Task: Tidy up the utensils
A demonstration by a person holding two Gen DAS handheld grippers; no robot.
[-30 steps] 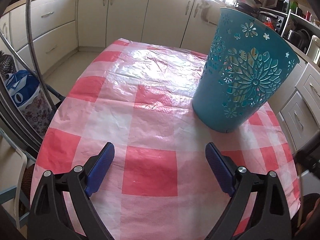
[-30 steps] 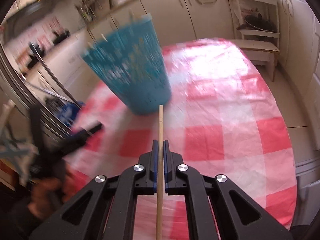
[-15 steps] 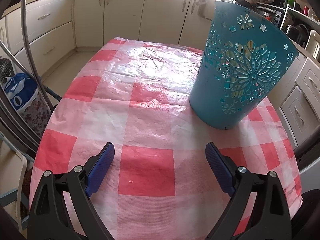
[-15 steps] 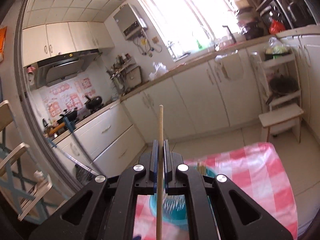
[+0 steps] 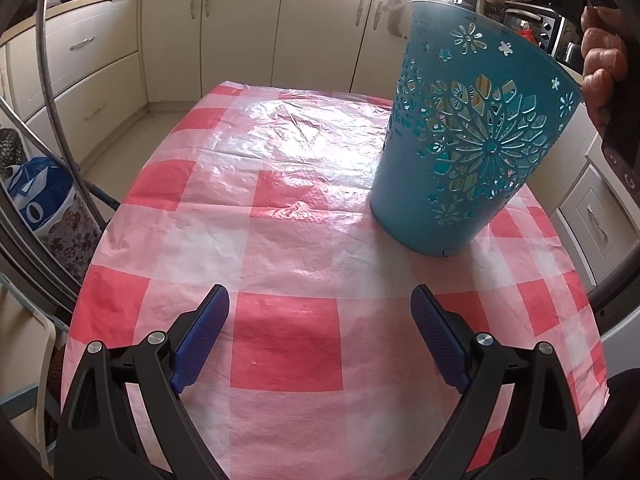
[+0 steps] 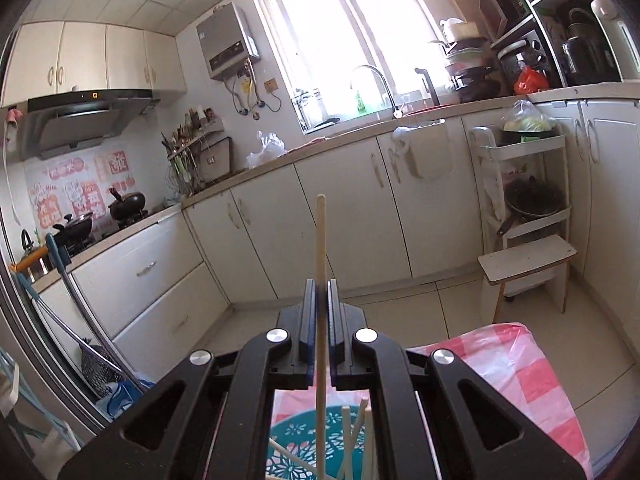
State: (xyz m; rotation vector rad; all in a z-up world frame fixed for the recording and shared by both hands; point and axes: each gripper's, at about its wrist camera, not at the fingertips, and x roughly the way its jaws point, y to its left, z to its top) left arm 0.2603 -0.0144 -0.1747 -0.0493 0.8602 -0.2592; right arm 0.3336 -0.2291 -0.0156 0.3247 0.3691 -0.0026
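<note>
Above the teal basket, the right claw, tilted up from the counter a second ago, pinches one wooden chopstick upright, its lower end among chopsticks already inside: release seems near. The left claw hovers wide open, empty, over the checked cloth. The basket's floor and the stick's tip are hidden.

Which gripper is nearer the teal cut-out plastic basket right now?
Right. The right gripper, shut on a wooden chopstick, sits directly above the teal cut-out plastic basket. The open left gripper hangs back over the checked tablecloth.
</note>
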